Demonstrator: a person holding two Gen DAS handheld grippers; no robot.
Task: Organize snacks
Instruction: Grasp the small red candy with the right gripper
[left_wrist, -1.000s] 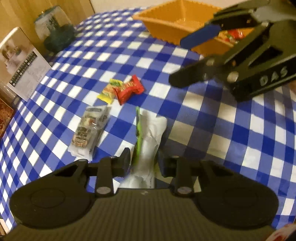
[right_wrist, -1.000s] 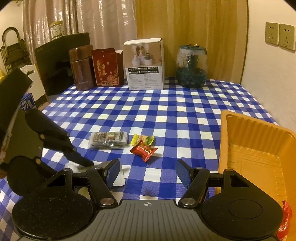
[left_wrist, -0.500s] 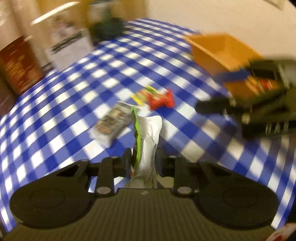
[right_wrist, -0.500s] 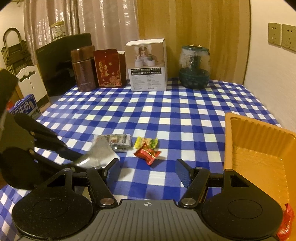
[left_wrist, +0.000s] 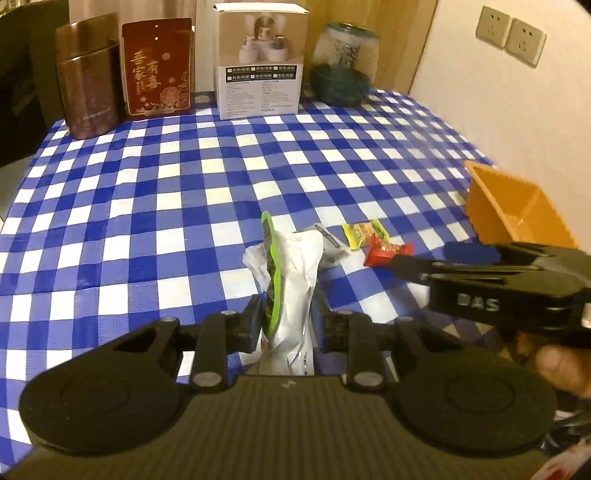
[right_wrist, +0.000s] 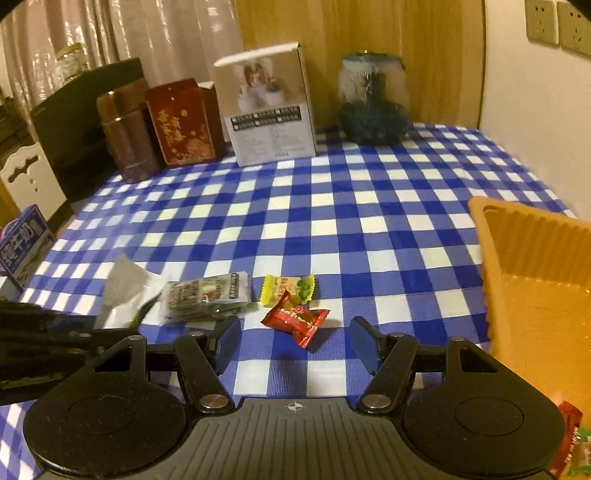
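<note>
My left gripper (left_wrist: 290, 325) is shut on a silver snack pouch with a green edge (left_wrist: 295, 280), held upright off the checked cloth; the same pouch (right_wrist: 122, 291) shows at the left in the right wrist view. My right gripper (right_wrist: 295, 343) is open and hovers low, with a red candy (right_wrist: 295, 321) on the cloth just ahead of the gap between its fingers, untouched. Beside it lie a yellow candy (right_wrist: 288, 290) and a clear pack of dark snacks (right_wrist: 207, 299). The orange tray (right_wrist: 535, 266) stands to the right, with a few wrapped candies in its near corner.
Along the table's back edge stand a brown tin (left_wrist: 88, 96), a red box (left_wrist: 159, 66), a white carton (left_wrist: 262, 62) and a glass jar (left_wrist: 343, 66). A blue carton (right_wrist: 22, 236) sits off the left edge. A wall runs close on the right.
The left gripper has rolled and risen, lifting the pouch off the cloth and standing it upright. The right gripper has moved forward and lower, closing in on the red candy.
</note>
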